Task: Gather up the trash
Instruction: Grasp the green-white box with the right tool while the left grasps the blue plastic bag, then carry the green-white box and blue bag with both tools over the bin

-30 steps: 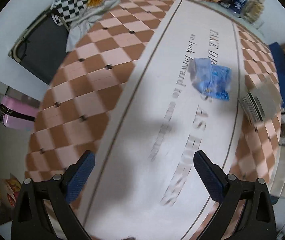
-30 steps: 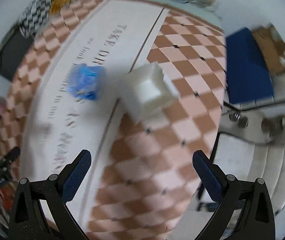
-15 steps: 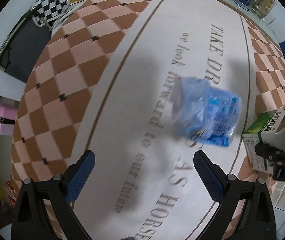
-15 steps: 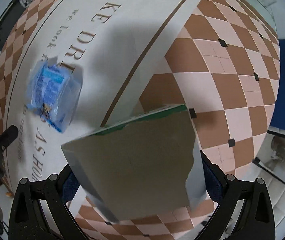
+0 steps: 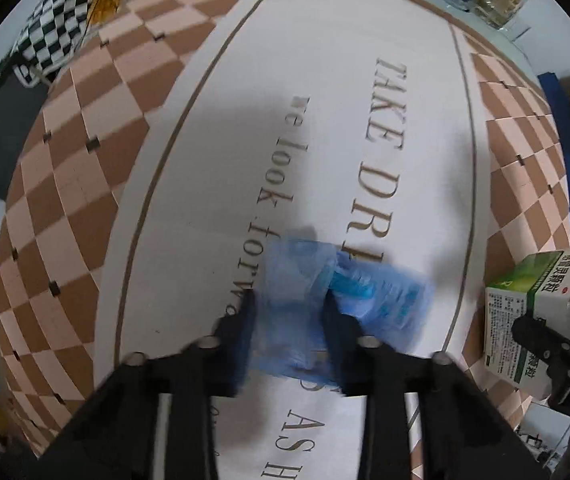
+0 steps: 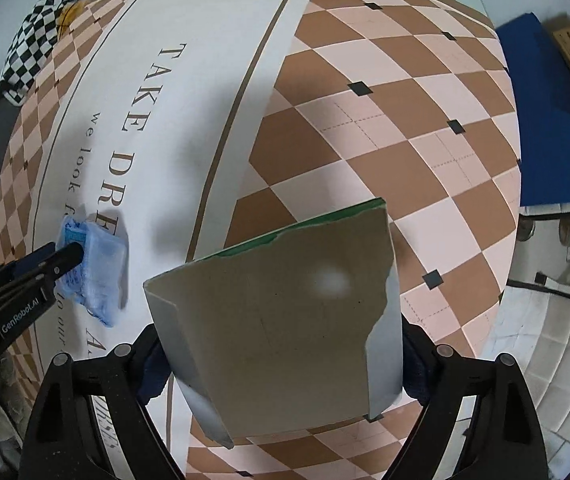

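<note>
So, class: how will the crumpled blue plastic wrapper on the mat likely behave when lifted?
The crumpled blue plastic wrapper looks thin and translucent, so probably floppy and very light. Pinched in the left gripper, whose jaws have just been closing, it seems to buckle rather than resist. Its glossy film may slip.

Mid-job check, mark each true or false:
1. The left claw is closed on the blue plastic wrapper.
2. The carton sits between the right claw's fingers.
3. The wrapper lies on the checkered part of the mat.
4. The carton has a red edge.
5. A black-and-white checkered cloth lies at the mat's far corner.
1. True: the left claw pinches the blue plastic wrapper.
2. True: the carton fills the right claw.
3. False: it lies on the white lettered strip of the mat.
4. False: its edge is green.
5. True: the checkered cloth lies there.
</note>
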The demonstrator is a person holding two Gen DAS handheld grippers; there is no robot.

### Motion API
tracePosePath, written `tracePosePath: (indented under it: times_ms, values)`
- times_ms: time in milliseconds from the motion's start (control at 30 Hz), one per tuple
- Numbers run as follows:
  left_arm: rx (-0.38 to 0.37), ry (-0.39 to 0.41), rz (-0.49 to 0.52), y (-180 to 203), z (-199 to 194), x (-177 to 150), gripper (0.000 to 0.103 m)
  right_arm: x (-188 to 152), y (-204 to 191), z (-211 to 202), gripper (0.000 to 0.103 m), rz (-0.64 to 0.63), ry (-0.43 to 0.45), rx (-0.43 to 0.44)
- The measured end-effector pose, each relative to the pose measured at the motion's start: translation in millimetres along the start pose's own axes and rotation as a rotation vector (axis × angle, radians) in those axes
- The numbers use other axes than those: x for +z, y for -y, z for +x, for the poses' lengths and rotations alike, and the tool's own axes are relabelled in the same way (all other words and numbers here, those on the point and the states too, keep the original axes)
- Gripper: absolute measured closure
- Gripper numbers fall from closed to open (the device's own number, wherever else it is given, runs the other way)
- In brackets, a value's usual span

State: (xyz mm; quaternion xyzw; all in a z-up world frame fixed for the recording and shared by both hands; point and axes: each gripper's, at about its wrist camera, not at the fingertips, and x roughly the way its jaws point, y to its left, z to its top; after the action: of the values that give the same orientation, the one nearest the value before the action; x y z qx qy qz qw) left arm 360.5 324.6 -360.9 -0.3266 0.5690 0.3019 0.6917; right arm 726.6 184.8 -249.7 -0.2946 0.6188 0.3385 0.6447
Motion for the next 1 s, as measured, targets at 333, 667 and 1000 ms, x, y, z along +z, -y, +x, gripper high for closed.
tracePosePath:
  times_ms: [333, 667, 1000]
  values:
    - [0.06, 0.141, 0.064, 8.0, -65.1, -46.8, 0.091, -32.2, -5.3, -22.9, 0.012, 0.069, 0.101, -0.036]
    - [0.072, 0.276, 0.105, -28.1, -130.3, -97.1, 0.091, -116.2, -42.1, -81.2, 0.012, 0.153, 0.242, -0.013]
    - [-0.013, 0.394, 0.195, -58.9, -199.7, -222.6, 0.091, -279.5, -115.9, -136.6, 0.012, 0.27, 0.368, 0.041]
